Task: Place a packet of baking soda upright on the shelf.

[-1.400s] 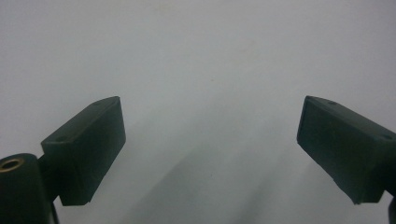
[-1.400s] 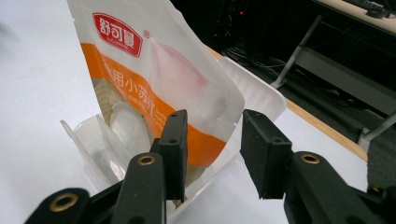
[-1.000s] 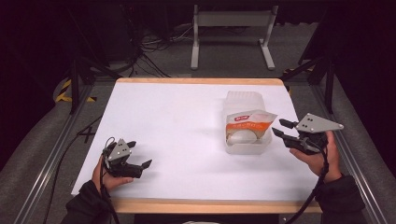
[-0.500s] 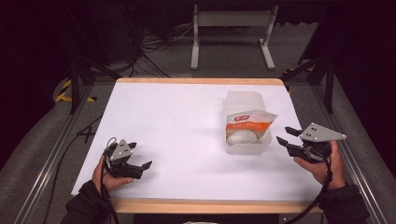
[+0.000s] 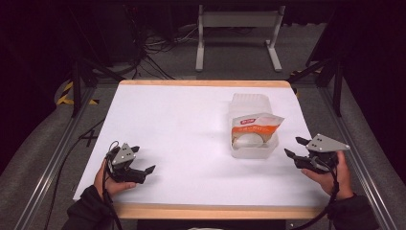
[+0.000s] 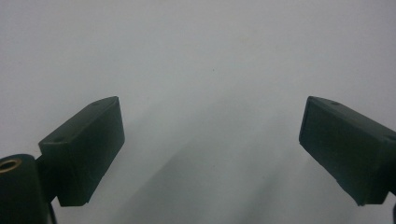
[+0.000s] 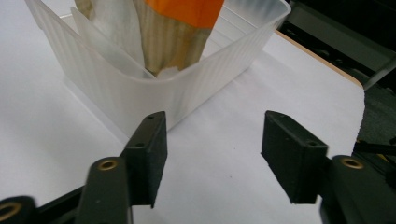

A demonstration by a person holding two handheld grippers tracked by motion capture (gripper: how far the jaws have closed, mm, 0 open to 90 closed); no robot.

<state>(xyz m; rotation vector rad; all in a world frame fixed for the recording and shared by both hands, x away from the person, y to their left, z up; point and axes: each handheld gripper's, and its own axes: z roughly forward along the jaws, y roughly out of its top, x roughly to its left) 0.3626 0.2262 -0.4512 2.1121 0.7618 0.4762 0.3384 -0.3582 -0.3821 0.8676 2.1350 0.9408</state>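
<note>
Half the orange-labelled bag (image 7: 159,32) sits behind the frosted tub (image 7: 154,88) wall.

The right claw (image 5: 296,152), jaws parted, sits just beside the tub (image 5: 251,125) (seemingly not touching).

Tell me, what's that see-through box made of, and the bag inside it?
The box looks like frosted plastic: milky, ribbed walls that let the bag's colours glow through. The bag seems to be thin plastic film or coated paper, orange and white with printing; it creases and stands crumpled. Which of the two is hard to tell.
</note>
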